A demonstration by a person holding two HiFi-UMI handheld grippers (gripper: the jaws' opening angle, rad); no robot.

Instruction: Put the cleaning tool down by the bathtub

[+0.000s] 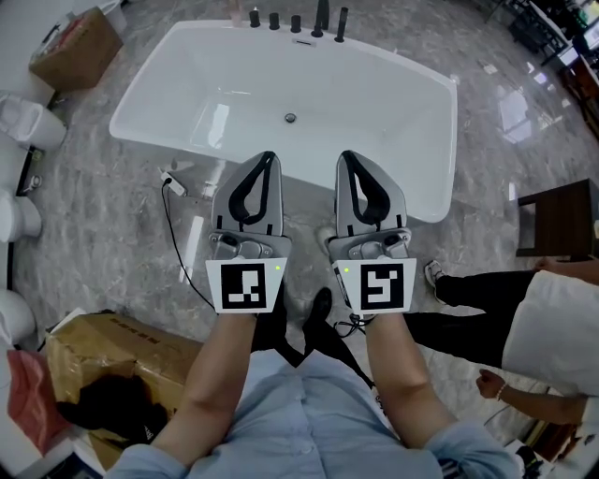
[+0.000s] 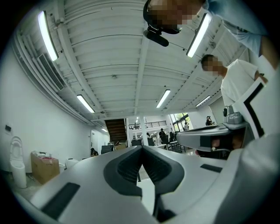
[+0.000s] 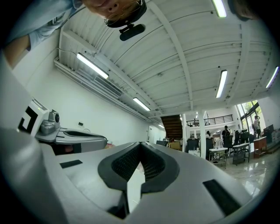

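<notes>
The white bathtub lies ahead of me, and its near rim passes under both grippers. My left gripper and right gripper are held side by side, level, pointing at the tub. In the left gripper view the left gripper has its jaws meeting at the tip with nothing between them. The right gripper looks the same in its own view, shut and empty. On the floor at the tub's left foot lies a white tool with a black cable, apart from both grippers.
Black taps line the tub's far rim. Cardboard boxes stand at the back left and near left. White toilets line the left edge. A dark wooden piece and a standing person are on the right.
</notes>
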